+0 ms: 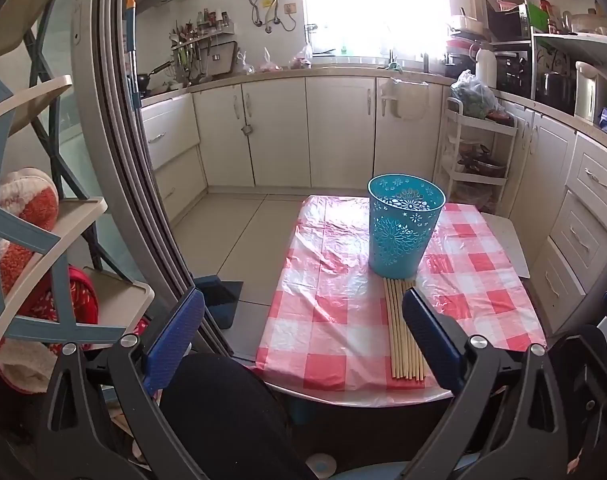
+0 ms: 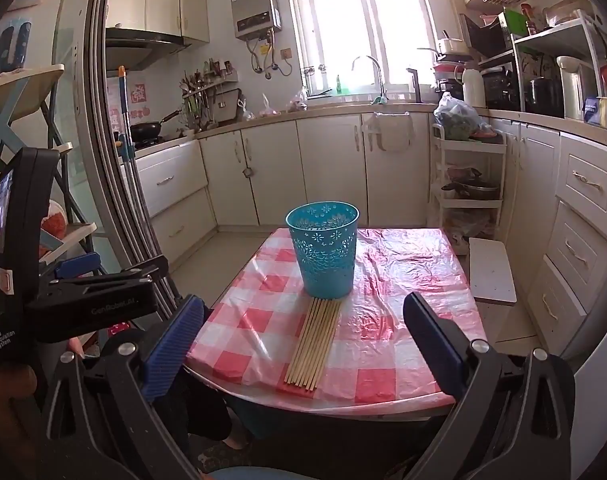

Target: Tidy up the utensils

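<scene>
Several wooden chopsticks [image 1: 403, 332] lie side by side on the red-and-white checked tablecloth [image 1: 323, 320], their far ends touching a blue perforated plastic cup [image 1: 403, 228]. In the right wrist view the chopsticks [image 2: 313, 344] lie in front of the cup [image 2: 323, 252]. My left gripper [image 1: 303, 340] is open and empty, held back from the table's near edge; its right finger [image 1: 431, 336] stands beside the chopsticks. My right gripper [image 2: 303, 340] is open and empty above the near edge, with the chopsticks between its fingers in the picture. The left gripper's body [image 2: 83, 296] shows at its left.
The small table [image 2: 383, 404] stands in a kitchen with cream cabinets [image 2: 327, 168] behind. A white trolley rack [image 2: 467, 184] and a white board [image 2: 491, 272] are to the right. A sliding door frame [image 1: 115, 160] and a shelf unit [image 1: 43, 240] are to the left.
</scene>
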Demonstrator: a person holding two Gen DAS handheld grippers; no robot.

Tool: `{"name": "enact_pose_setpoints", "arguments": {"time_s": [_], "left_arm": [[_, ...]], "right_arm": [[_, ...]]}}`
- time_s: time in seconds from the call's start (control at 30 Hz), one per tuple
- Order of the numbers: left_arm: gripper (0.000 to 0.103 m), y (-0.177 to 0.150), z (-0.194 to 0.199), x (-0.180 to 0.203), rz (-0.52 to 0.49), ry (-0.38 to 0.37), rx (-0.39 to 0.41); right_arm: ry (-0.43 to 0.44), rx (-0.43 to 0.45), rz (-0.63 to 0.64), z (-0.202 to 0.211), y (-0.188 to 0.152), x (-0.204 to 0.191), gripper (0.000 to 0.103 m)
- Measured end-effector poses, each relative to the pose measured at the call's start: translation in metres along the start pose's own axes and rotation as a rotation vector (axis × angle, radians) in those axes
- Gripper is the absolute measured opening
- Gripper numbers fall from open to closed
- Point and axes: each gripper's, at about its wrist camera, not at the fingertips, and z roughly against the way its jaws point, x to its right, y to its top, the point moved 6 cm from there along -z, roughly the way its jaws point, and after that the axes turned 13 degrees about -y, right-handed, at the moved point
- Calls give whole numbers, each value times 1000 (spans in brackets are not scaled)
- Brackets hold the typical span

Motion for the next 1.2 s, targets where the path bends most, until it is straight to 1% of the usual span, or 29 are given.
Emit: {"name": "enact_pose_setpoints", "arguments": {"time_s": [1.2], "left_arm": [[95,-2,3,-1,5,4,7]], "right_arm": [[0,3,1,4,-3,1,96]]}}
